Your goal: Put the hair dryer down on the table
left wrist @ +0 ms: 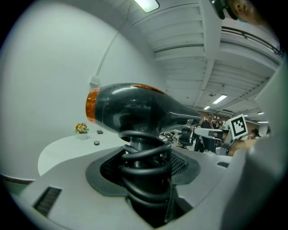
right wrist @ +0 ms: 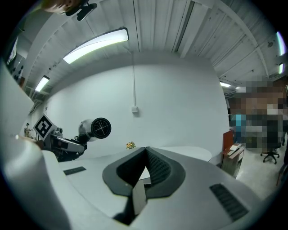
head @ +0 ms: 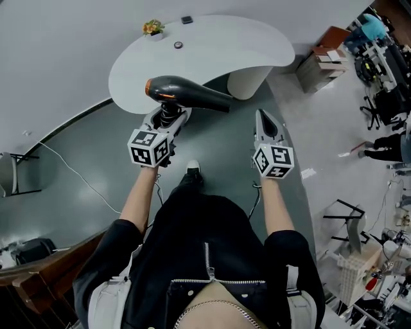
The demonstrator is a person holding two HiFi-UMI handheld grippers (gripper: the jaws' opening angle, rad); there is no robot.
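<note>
A black hair dryer [head: 183,93] with an orange band at its rear hangs in the air over the near edge of the white curved table [head: 212,48]. My left gripper [head: 168,114] is shut on its handle, which has the black cord [left wrist: 144,175] coiled round it. The dryer body [left wrist: 130,112] lies sideways, its nozzle pointing right. My right gripper [head: 263,119] is to the right of the dryer, shut with nothing in it, its jaws meeting at the tips [right wrist: 145,150]. From the right gripper view the dryer's nozzle end [right wrist: 95,128] shows at the left, above the table [right wrist: 189,152].
On the table's far side stand a small flower pot [head: 153,28], a dark flat item [head: 187,20] and a small round item [head: 178,45]. A white pedestal [head: 247,80] carries the table. A cabinet [head: 324,64] stands at the right; a cable [head: 70,170] runs across the floor.
</note>
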